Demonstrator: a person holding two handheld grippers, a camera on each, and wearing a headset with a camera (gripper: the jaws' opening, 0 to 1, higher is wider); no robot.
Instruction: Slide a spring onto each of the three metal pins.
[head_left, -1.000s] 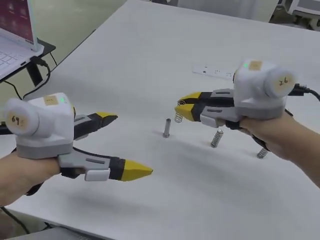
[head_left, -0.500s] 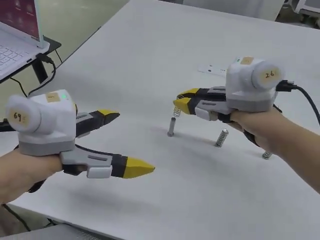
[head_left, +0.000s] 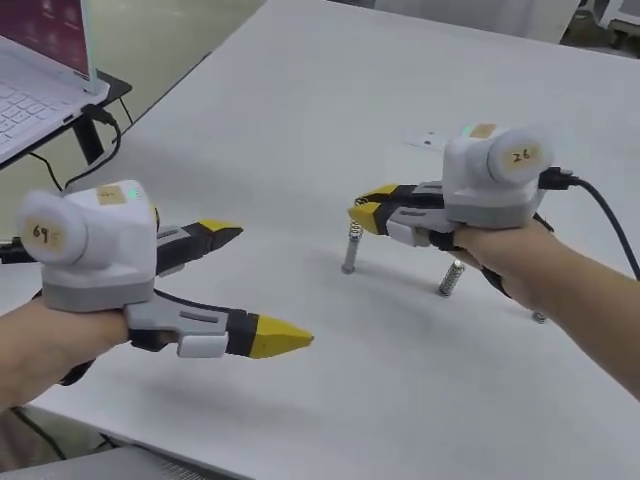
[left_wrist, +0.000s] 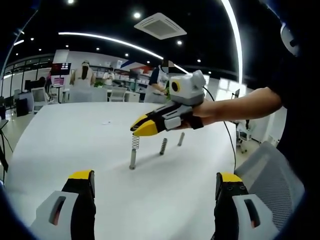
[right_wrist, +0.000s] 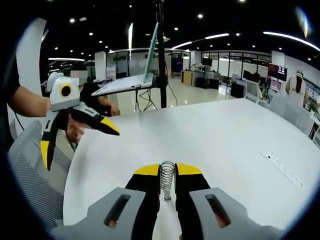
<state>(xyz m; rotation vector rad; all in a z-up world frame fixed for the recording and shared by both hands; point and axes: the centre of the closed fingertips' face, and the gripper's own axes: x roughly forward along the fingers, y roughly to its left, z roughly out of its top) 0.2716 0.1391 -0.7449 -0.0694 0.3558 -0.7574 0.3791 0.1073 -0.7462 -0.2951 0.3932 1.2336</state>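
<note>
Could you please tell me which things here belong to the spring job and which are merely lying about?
Job: right gripper, spring in it, pin beneath, middle sprung pin, end sprung pin.
Lying about: laptop, power strip.

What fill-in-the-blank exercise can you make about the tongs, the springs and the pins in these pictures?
1. In the head view, the right tongs hold a small coiled metal spring over the ___ of three upright metal pins.
2. The left tongs are wide ___ and hold nothing.
3. The other ___ pins already carry springs.

Missing words: leftmost; open; two.
</note>
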